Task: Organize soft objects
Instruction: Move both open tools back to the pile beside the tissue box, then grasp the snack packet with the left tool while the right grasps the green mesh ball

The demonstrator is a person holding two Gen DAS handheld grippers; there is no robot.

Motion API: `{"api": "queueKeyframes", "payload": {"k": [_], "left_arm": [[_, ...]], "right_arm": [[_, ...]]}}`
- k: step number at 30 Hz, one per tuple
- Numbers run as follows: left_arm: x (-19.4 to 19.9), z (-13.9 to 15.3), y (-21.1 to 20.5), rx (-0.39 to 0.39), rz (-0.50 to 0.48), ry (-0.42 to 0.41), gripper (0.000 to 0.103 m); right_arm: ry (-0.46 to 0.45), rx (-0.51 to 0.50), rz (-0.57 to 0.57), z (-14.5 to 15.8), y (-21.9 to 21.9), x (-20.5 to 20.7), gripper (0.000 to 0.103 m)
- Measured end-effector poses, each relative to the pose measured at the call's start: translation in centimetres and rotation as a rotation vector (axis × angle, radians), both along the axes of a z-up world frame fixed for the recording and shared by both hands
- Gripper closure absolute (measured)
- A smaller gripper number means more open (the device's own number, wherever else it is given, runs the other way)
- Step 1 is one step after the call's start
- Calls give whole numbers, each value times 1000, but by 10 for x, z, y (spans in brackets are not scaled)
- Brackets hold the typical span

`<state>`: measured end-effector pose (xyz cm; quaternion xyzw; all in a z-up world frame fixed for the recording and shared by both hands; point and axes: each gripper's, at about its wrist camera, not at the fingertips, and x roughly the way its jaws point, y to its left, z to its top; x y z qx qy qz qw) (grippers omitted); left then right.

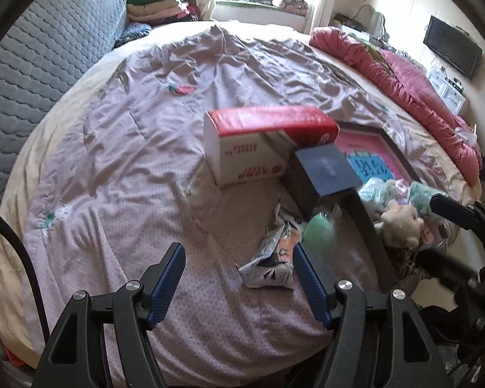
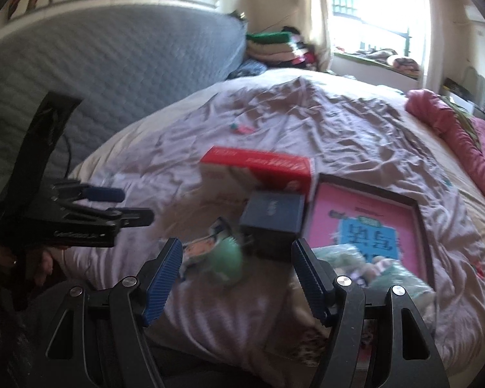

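My left gripper [image 1: 239, 258] hangs open over the mauve bedspread, and a crinkled snack packet [image 1: 268, 265] lies just past its right pad. Beside the packet sits a green soft ball [image 1: 320, 232]. A beige plush toy [image 1: 401, 226] and a teal plush [image 1: 381, 190] lie in the dark tray [image 1: 368, 226], which has a pink floor. My right gripper [image 2: 237, 258] is open too. The blurred green ball [image 2: 226, 262] shows between its fingers and no pad touches it. The left gripper [image 2: 135, 205] appears at the left of the right wrist view.
A red-and-white carton [image 1: 268, 142] and a navy box [image 1: 326, 168] stand behind the ball, against the tray. A rolled pink quilt [image 1: 404, 74] runs along the bed's right side. A grey quilted headboard [image 1: 48, 48] is on the left, with folded blankets [image 1: 158, 3] at the back.
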<state>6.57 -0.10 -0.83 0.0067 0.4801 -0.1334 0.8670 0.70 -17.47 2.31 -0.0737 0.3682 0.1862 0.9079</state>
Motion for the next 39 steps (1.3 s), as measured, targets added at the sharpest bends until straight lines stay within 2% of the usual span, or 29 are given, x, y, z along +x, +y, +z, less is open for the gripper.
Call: {"api": "queueKeyframes", "payload": {"k": [11,16,26,29,30,31,33,39], "left_arm": [[15,-40,-20,2,-61,98,35],[23,-55,-31,73,-90,115,35],[33,-63,-22,19,-122,149,35],[34,-65,-23,14,-148,161,35],[35,-65,-24,16,-156,162,35],[36,-66,-25,17,-163,165,35],[36,-66,-28,18,-181,164,35],[41,-75,-43,54,-216,167,35]], "right_arm": [[103,-69,63,-48,26,12,31],[141,-95,52,-66,29,23,31],[142,-190,54,-93,43,58,31],[149,-183,70,-101,45,67,32],[148,-182,70,-103,45,69,38],[146,-173,69,-105,44,73,50],[157,-154,63,-107,41,75,58],[118,-200,66,-101,31,61,59]]}}
